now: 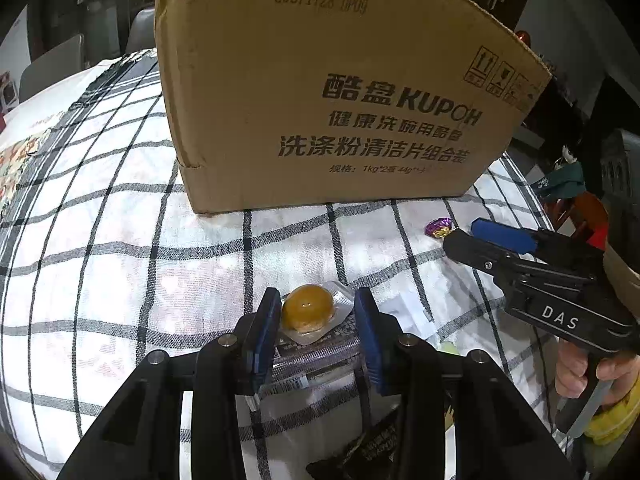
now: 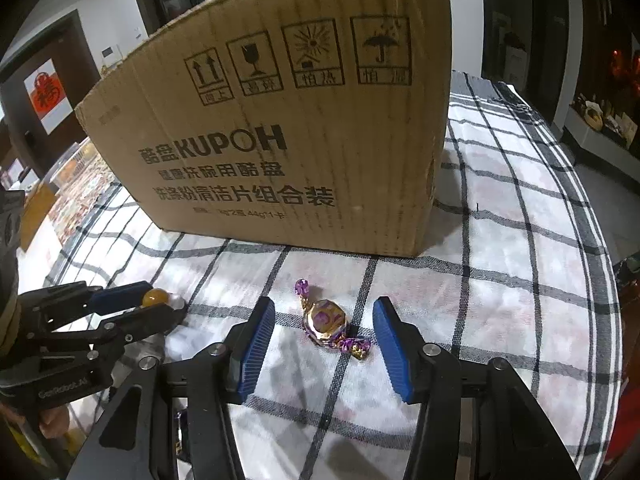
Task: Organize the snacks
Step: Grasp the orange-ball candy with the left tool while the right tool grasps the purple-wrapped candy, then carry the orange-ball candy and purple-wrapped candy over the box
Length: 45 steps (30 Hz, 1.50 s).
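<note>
On the checked tablecloth (image 2: 500, 240) in front of a tall cardboard box (image 1: 320, 92), I have both grippers lowered over snacks at once. My left gripper (image 1: 316, 316) straddles a yellow jelly cup (image 1: 307, 310) that rests on other flat packets; its left pad looks to be against the cup's rim, while a sliver of foil lid still shows before the right pad, so I read the fingers as apart and not yet clamped. My right gripper (image 2: 324, 320) stands wider, fingers apart with clear cloth on both sides of a purple wrapped candy (image 2: 325, 318), which lies flat just short of the box's front face.

By my judgement, the step in hand is the grasp itself, with the box as the likely destination. For the cup, I would centre the dome between the pads and squeeze on its body instead of the thin lid flange, which would bend and let it slip. For the candy, the fingers need to come down until the tips nearly meet the cloth, then close across the fat middle, not the twisted tails. Pinching cloth is the risk there, since it would drag the table cover upward. Both lifts should go straight up, high enough to clear the box's tall wall before moving over it.
</note>
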Each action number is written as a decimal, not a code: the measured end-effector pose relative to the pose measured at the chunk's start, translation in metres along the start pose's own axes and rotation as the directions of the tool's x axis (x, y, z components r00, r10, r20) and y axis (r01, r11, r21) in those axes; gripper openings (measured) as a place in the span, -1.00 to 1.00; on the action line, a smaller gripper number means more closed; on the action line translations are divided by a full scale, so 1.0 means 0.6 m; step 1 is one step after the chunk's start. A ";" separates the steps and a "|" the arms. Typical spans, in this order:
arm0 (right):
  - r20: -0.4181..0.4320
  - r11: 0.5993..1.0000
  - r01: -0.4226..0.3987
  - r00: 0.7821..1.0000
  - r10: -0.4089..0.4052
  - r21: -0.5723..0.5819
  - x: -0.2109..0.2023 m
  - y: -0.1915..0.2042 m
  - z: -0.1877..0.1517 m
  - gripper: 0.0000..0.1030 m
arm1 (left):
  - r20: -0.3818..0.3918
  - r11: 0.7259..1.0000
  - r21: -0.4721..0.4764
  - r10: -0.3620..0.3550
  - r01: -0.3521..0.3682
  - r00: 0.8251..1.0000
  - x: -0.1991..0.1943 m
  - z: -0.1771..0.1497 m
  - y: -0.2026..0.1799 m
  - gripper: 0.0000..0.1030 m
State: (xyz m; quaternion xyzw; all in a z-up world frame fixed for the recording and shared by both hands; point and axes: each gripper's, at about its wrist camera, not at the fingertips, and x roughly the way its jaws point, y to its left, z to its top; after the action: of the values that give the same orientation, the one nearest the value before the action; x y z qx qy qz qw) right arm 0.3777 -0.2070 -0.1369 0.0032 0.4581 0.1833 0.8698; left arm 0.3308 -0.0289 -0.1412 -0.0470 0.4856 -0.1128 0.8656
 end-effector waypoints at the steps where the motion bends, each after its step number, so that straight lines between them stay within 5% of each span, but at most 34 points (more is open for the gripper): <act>1: -0.004 1.000 0.000 1.000 0.000 -0.002 0.002 0.001 -0.001 -0.13 | 0.002 1.000 0.001 0.000 0.000 1.000 0.000 -0.001 0.000 -0.27; 3: -0.005 1.000 0.007 1.000 -0.007 -0.012 0.004 0.003 -0.004 -0.16 | 0.005 1.000 -0.002 0.001 -0.001 1.000 0.002 -0.001 -0.001 -0.28; 7: -0.010 1.000 0.011 1.000 -0.011 -0.022 0.007 0.006 -0.009 -0.54 | 0.012 1.000 -0.002 0.001 -0.001 1.000 0.004 -0.001 -0.001 -0.31; 17: 0.039 0.999 0.023 0.999 -0.022 -0.028 -0.026 0.030 -0.012 -0.55 | 0.028 1.000 0.005 0.002 -0.002 1.000 -0.005 -0.003 -0.001 -0.33; 29: 0.119 0.999 0.018 0.993 -0.013 -0.042 -0.102 0.068 -0.003 -0.55 | 0.124 1.000 0.012 -0.013 0.012 0.992 -0.089 -0.002 -0.004 -0.33; 45: 0.270 0.999 -0.003 0.963 0.013 -0.035 -0.225 0.107 0.022 -0.55 | 0.300 0.997 0.069 -0.040 0.021 0.953 -0.230 0.022 -0.026 -0.33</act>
State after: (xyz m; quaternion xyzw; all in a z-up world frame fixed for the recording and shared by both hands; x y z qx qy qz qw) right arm 0.2990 -0.1886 -0.0107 0.0152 0.3319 0.1925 0.9233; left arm 0.2705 -0.0113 -0.0169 -0.0429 0.3432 -0.1334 0.9288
